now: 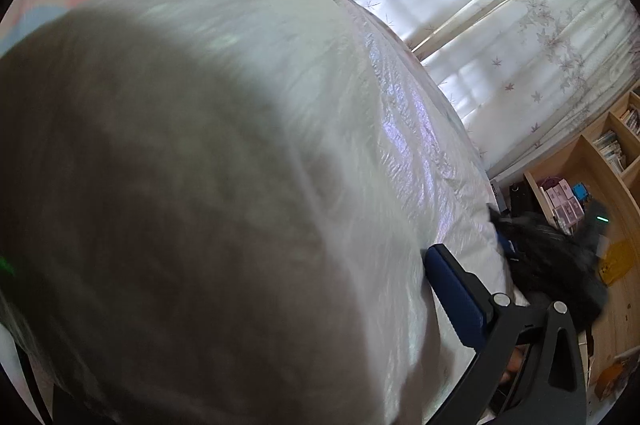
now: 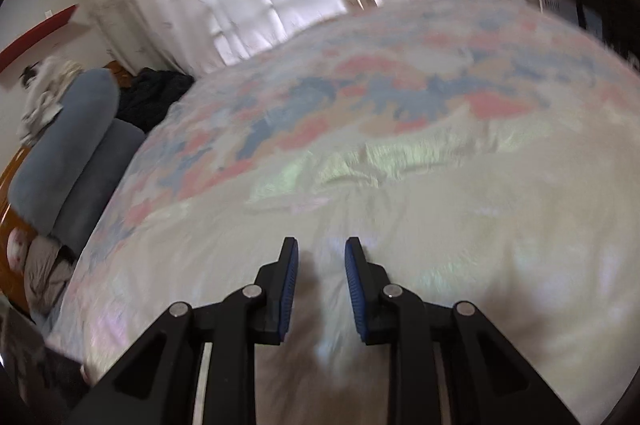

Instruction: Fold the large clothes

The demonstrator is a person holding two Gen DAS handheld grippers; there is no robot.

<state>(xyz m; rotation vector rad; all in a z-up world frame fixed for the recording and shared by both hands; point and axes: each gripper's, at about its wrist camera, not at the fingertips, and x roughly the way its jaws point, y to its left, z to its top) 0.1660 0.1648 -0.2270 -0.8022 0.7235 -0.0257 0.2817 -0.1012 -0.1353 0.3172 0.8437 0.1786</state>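
White garment (image 2: pixel 440 225) between parted right jaws.

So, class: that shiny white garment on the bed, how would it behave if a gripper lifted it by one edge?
The white garment would probably flop and drape: it lies in soft crinkled folds. Its sheen suggests slick fabric, so it may slip from the pads. It looks puffy, likely light for its bulk, though that is a guess.
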